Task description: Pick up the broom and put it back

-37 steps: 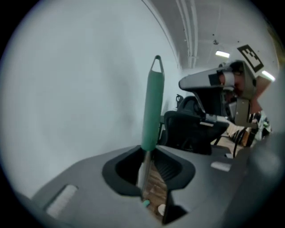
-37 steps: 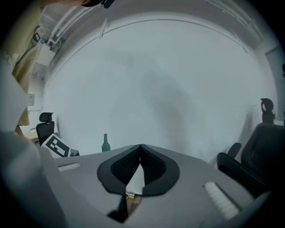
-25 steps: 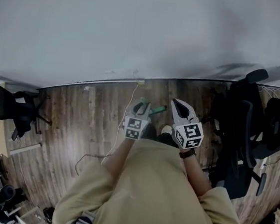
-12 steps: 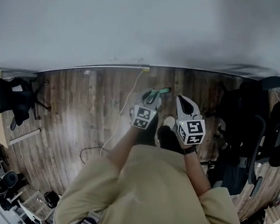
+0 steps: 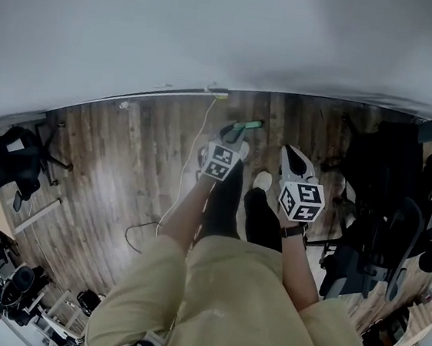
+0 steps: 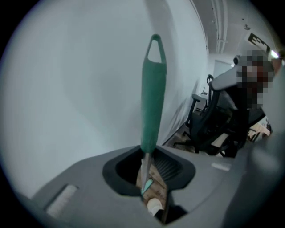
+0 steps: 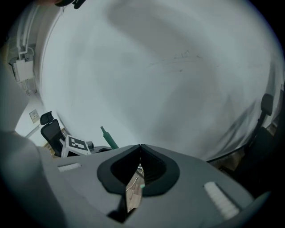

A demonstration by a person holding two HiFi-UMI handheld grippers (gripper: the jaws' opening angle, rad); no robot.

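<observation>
Over the wooden floor, near its edge along the white wall, clamping the broom by its green handle in the left gripper, holding the right gripper closed and empty alongside, apparently returning it, next needing resting against the wall before releasing.

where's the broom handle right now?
Broom handle is clamped in the left gripper's jaws, rising against the white wall. In the head view it pokes out beyond that gripper, above the wood floor.
</observation>
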